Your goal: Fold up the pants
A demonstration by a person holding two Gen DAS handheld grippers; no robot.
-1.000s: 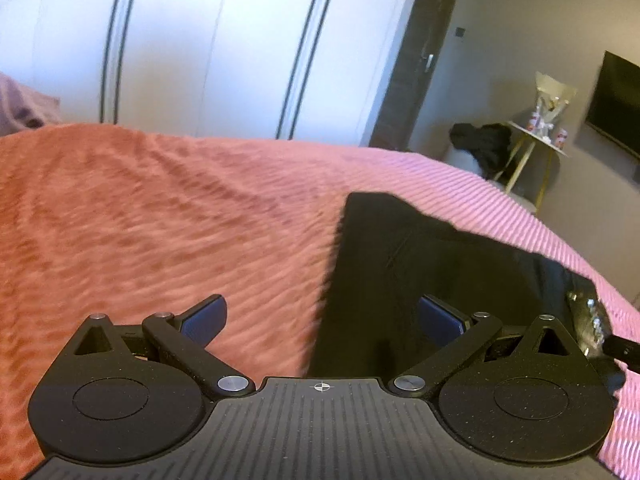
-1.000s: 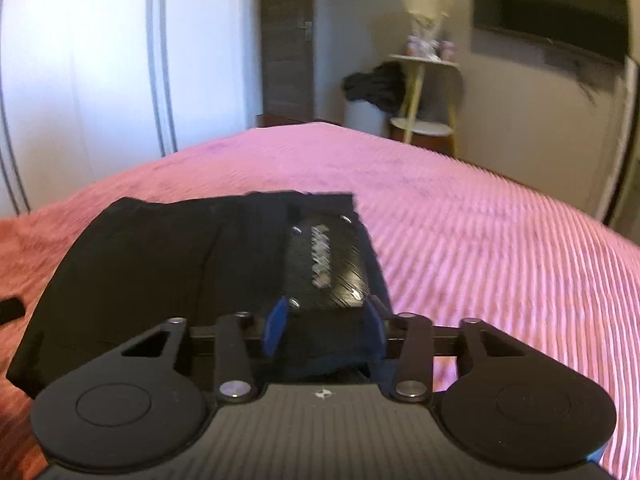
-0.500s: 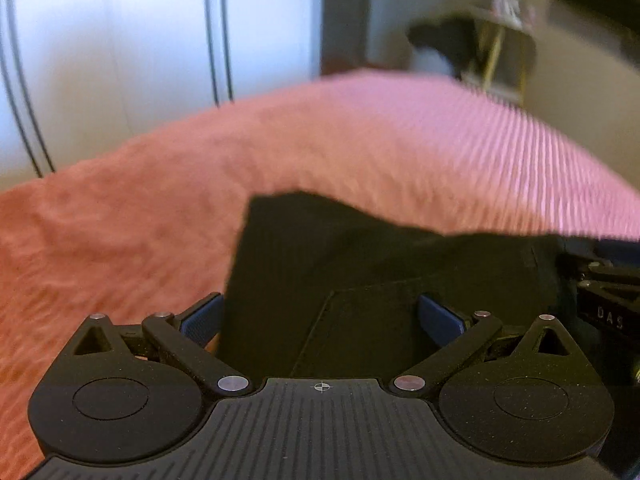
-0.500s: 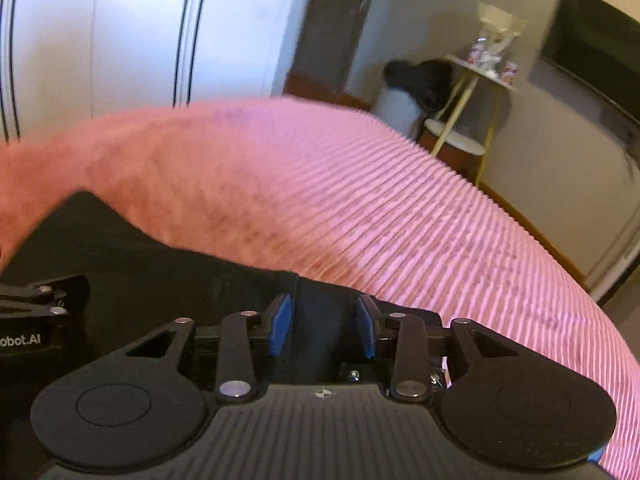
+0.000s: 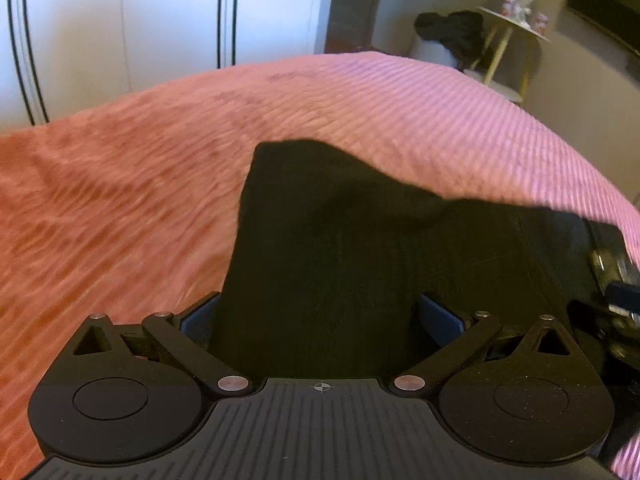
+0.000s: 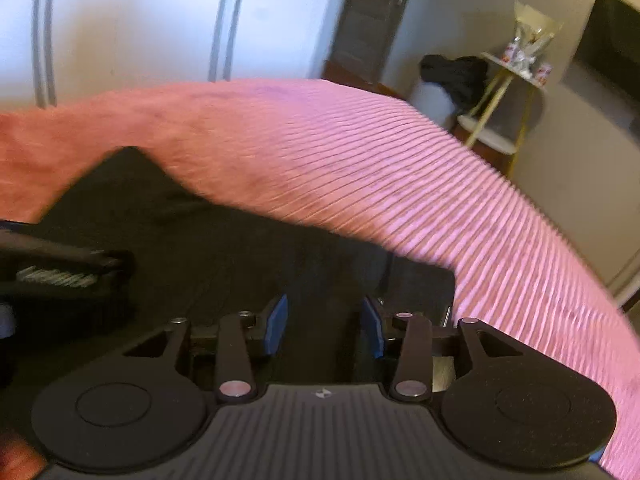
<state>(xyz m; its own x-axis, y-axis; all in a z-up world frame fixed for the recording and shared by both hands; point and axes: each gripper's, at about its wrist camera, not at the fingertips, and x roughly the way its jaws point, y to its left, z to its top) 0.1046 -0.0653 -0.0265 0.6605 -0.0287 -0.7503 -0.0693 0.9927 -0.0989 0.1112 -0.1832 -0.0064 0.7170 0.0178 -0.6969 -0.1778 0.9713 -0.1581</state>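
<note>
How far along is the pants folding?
The black pants already lie folded compactly on the pink bedspread. In hand: the left gripper straddles them open; on the right gripper the jaws have just been opening, cloth between them. Left: perhaps smoothing the uneven far edge.

- My left gripper (image 5: 318,312) fills the bottom of the frame, jaws spread wide.
- The black pants (image 5: 360,248) lie between its blue pads, reaching up to mid-frame.
- A pink ribbed bed (image 5: 140,184) spreads across the middle.
- The right gripper (image 5: 612,276) pokes in at the right edge.
- A side table (image 5: 512,28) stands upper right.
</note>
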